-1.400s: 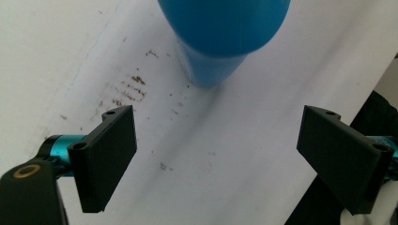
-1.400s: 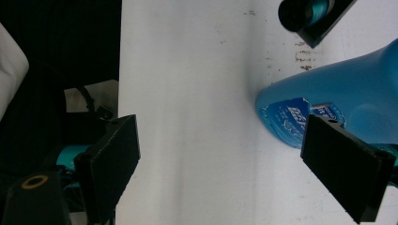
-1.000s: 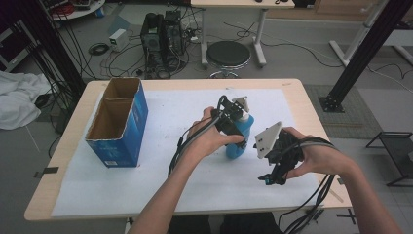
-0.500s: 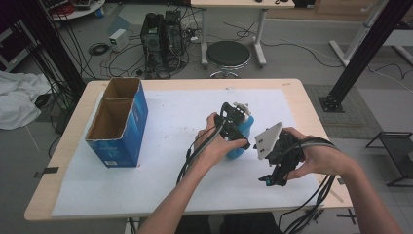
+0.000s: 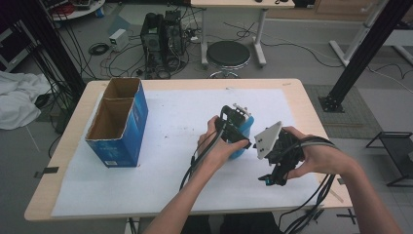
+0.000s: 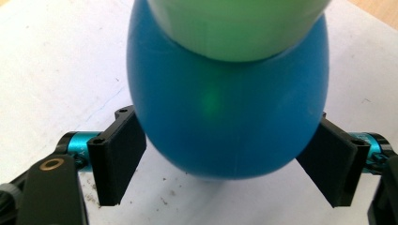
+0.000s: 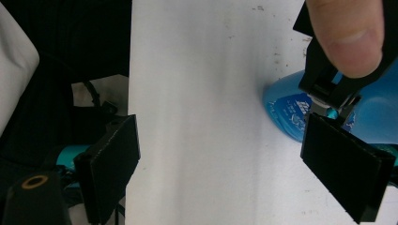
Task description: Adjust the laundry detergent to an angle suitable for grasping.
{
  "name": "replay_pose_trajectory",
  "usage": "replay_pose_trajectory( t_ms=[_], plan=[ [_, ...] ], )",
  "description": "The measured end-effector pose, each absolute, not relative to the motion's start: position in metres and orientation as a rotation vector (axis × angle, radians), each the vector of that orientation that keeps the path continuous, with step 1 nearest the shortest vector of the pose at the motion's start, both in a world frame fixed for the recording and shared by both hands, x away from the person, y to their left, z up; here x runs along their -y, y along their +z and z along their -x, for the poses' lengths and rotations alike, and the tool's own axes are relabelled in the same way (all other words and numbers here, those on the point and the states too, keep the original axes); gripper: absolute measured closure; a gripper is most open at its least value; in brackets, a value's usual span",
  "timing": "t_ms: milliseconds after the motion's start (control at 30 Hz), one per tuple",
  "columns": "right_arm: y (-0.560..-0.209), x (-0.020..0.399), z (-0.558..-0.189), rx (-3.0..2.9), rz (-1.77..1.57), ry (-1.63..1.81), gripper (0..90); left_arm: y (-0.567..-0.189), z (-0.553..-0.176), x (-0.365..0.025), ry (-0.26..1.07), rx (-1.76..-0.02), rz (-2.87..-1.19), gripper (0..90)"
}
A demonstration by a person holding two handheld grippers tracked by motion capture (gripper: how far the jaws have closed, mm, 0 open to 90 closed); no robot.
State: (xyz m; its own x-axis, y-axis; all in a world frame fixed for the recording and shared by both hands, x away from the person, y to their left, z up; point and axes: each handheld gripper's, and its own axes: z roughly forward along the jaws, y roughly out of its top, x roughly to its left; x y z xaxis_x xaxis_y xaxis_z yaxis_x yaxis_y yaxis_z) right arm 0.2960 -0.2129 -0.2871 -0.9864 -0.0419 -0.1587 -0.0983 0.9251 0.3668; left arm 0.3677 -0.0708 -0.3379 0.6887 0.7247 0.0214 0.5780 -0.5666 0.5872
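Nearest the person, the right gripper (image 5: 272,176) hangs over the white paper sheet (image 5: 165,146), held in the right hand (image 5: 311,156) with its grey three-cornered plate facing up and its cable trailing off toward the table's near edge. In the right gripper view its two black jaws stand wide apart with nothing between them but bare paper. Past its far-side jaw in that view lie the blue bottle (image 7: 291,110) and a fingertip of the other hand.

Just beyond and to the left of the right gripper, the left gripper (image 5: 237,130) is held in the left hand (image 5: 221,146) and reaches over the blue bottle (image 5: 241,139), which stands on the paper near the middle of the table. In the left gripper view the bottle's rounded blue body (image 6: 225,103) sits squarely between the two jaws, with its pale green part (image 6: 234,23) farther out. The jaws are spread to either side of it; the pads lie right at the bottle's flanks, but I cannot tell whether they press it.

Well off to the left of the left gripper, near the table's left edge, stands an open blue cardboard box (image 5: 119,122) with two compartments. Beyond the table (image 5: 302,97) a round black stool (image 5: 229,53) stands on the floor.
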Motion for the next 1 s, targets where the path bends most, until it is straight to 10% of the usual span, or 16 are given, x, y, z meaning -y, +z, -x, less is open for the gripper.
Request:
replay_pose_trajectory(
  t_ms=[1000],
  plan=[
    [-0.2906,0.2143,-0.2962,-2.939,0.102,0.554,11.3,-0.3431,-0.3691,0.074,0.395,-1.006,-2.269,42.9]
  ],
)
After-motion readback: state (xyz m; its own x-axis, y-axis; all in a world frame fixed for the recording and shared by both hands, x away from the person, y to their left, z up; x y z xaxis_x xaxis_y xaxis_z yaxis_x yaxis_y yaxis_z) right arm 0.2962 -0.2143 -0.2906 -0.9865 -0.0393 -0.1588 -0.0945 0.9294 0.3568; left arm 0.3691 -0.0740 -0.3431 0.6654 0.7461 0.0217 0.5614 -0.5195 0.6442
